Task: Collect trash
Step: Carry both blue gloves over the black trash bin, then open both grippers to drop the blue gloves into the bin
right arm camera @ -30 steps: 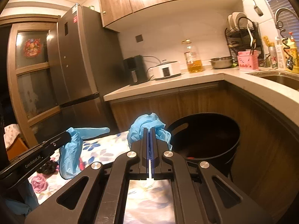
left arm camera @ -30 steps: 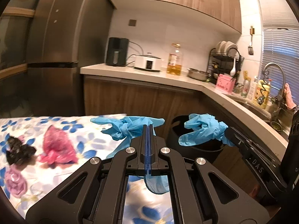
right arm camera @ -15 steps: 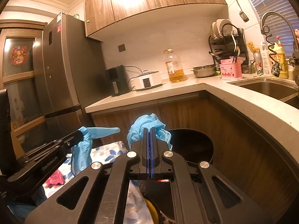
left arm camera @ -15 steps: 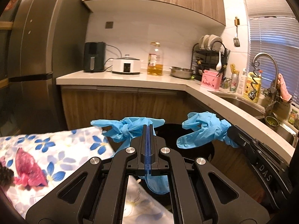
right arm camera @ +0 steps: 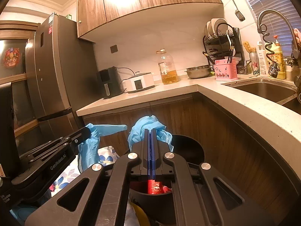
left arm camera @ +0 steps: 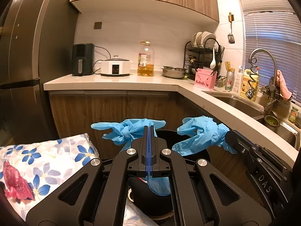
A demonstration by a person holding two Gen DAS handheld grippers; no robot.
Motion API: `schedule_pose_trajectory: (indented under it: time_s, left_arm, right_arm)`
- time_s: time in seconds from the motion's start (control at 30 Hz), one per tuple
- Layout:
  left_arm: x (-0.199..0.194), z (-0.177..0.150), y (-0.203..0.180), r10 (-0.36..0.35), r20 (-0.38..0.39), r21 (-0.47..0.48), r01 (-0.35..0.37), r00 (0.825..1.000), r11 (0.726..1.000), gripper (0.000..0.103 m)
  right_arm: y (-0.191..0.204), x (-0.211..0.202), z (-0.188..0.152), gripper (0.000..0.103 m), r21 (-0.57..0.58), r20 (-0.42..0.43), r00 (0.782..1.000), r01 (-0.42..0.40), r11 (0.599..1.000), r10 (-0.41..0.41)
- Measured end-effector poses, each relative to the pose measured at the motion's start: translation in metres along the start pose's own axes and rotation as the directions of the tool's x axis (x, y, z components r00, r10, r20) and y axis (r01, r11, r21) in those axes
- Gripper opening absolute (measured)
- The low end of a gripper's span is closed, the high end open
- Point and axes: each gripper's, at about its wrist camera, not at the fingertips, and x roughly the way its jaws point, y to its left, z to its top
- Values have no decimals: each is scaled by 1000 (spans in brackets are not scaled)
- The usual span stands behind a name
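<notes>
Over the rim of a black trash bin (left arm camera: 188,135) beside the wooden kitchen cabinets, two black tongs meet; the left gripper (left arm camera: 148,130) is clamped fully closed on a crumpled blue glove (left arm camera: 129,130), which hangs past the edge of the floral tablecloth (left arm camera: 47,156); the right gripper (right arm camera: 150,131) is likewise pinched tight on a second blue glove (right arm camera: 148,124) above the bin's opening; pink trash (left arm camera: 14,183) lies on the tablecloth's left edge.
</notes>
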Motion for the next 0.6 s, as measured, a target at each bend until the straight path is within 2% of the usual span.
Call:
schedule_pose_trajectory:
  time_s: [0.6]
  left_arm:
    - [39, -8, -19, -68, -23, 41, 68, 997, 997, 0]
  right_arm:
    - [-15, 20, 0, 2, 11, -21, 999, 34, 999, -33]
